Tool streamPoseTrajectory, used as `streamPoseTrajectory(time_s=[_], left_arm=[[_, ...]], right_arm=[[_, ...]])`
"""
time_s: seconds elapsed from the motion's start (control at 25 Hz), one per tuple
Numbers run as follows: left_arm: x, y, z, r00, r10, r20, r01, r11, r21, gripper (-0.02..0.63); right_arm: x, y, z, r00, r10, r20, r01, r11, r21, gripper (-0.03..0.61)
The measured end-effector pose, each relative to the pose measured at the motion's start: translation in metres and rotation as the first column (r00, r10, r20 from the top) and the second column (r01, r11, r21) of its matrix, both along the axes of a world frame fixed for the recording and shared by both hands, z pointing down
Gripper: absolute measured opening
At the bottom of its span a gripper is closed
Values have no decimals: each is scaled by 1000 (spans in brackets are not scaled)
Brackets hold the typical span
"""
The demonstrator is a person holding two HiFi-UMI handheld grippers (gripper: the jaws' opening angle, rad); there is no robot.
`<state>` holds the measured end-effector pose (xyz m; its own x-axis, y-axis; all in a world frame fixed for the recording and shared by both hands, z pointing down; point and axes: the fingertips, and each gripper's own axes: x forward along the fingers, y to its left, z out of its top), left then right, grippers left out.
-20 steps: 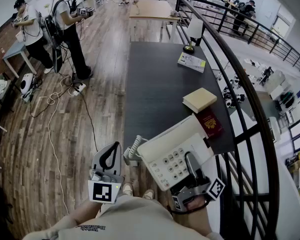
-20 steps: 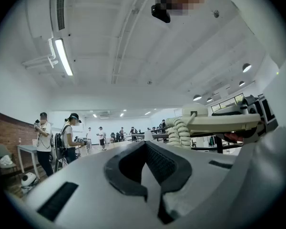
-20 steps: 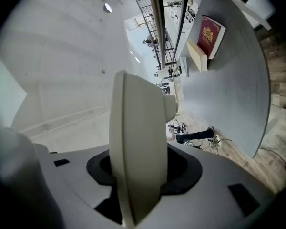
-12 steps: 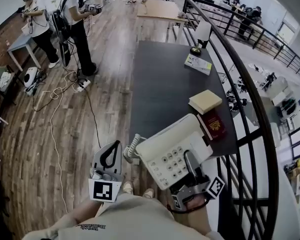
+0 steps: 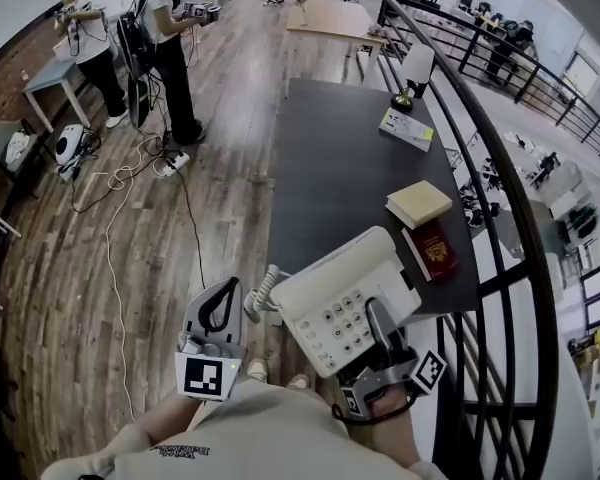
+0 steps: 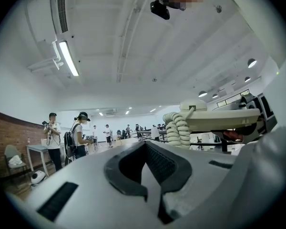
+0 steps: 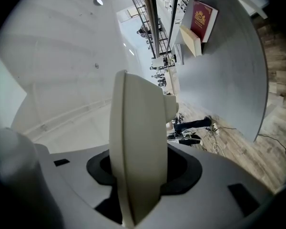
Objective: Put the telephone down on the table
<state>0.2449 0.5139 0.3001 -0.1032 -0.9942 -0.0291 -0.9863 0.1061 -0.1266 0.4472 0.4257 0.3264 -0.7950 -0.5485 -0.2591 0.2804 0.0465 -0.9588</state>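
Dark table [image 5: 330,168] — telephone [image 5: 332,298] in right tool [image 5: 378,320]

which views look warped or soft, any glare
Head view: strong fisheye, the railing bows into a curve, corners go dark. Left gripper view: the ceiling strip light glares white. Right gripper view: the telephone looms edge-on, slightly soft up close.

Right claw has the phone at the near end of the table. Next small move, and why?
Probably carry the telephone forward and lower it onto the bare table. The right claw is clamped on its edge, and much of it seems to hang past the table's near end. Keep left of the yellow pad and red booklet.
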Motion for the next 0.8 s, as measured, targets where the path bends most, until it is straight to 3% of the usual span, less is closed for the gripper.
streamPoseTrajectory(time_s=[0.28, 0.56, 0.8], left_arm=[[4, 12, 6, 999, -41, 28, 41, 999, -28, 5], [-2, 36, 16, 986, -136, 93, 143, 987, -70, 5], [-34, 32, 2, 975, -176, 136, 178, 984, -3, 5]], right_arm=[[-3, -6, 5, 998, -62, 6, 62, 998, -4, 198], [-11, 0, 13, 990, -138, 18, 138, 990, 34, 198], [-47, -6, 27, 979, -206, 9, 206, 978, 40, 198]])
